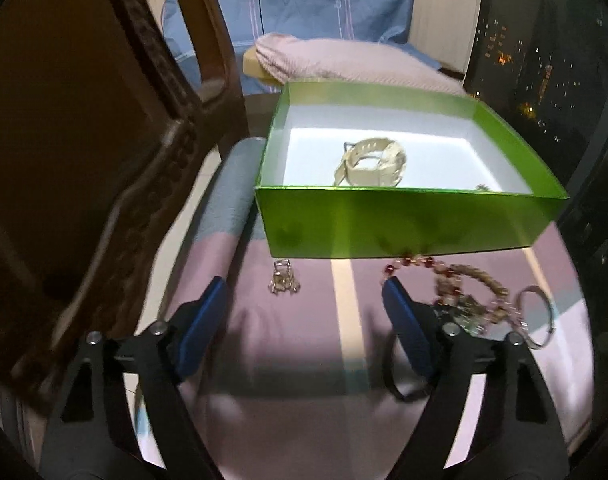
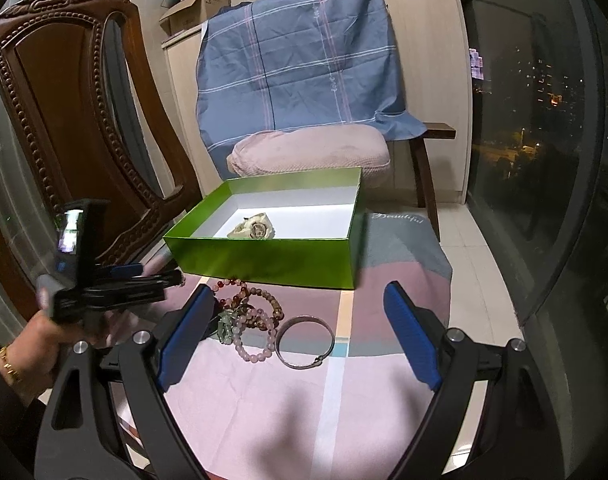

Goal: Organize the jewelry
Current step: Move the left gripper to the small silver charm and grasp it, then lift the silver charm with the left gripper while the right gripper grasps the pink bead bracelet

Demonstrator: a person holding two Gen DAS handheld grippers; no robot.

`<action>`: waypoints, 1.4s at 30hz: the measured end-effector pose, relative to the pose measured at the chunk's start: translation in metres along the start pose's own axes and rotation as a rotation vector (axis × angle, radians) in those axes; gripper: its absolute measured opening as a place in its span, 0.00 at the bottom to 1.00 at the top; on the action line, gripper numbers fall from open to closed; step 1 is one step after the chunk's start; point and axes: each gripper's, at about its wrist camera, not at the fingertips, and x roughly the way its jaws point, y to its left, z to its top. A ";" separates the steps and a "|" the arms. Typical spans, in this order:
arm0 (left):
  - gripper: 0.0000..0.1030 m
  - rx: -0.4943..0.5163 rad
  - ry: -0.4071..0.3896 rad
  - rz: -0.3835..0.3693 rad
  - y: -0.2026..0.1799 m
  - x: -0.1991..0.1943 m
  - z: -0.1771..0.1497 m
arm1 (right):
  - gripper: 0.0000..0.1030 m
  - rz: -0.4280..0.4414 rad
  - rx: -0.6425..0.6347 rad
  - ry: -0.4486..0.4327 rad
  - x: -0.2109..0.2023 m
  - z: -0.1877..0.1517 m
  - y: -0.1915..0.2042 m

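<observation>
Left claw [image 1: 304,292] nearest the lens, blue pads [image 1: 202,328] spread wide, released, grasping nothing; it hangs above the striped pink cloth [image 1: 304,380] that covers the bench. Small metallic trinket [image 1: 282,278] lies on the cloth ahead of the left pad, just short of the green box [image 1: 404,224]. Right claw [image 2: 300,296] likewise released, pads apart, empty.

Green box sits toward the far edge of the bench, open, white inside. A cream watch [image 1: 372,162] rests on its floor, near the middle. A small dark item shows at the near right inner corner; too small to identify.

In front of the box's near wall, on the cloth: a tangle of beaded bracelets [image 2: 248,312] in pink, red and tan, touching one another. Just beside them, to the right, a silver bangle [image 2: 304,342] lies flat.

Carved wooden chair [image 2: 64,120] stands off the bench's left edge.
</observation>
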 end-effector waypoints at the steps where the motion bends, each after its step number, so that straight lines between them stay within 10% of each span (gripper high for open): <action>1: 0.70 0.000 0.014 0.006 0.001 0.008 0.001 | 0.83 0.001 0.002 0.001 0.000 0.000 -0.001; 12: 0.48 -0.035 0.086 0.013 0.013 0.045 0.001 | 0.83 0.010 -0.004 0.024 0.005 0.000 0.000; 20: 0.13 -0.022 0.057 -0.004 0.016 0.042 0.001 | 0.83 0.006 -0.009 0.036 0.008 0.002 0.000; 34: 0.13 0.031 -0.337 -0.098 -0.008 -0.157 -0.037 | 0.82 -0.019 -0.145 0.100 0.034 -0.009 0.016; 42: 0.13 0.054 -0.298 -0.159 -0.021 -0.152 -0.049 | 0.60 -0.015 -0.314 0.178 0.075 -0.020 0.048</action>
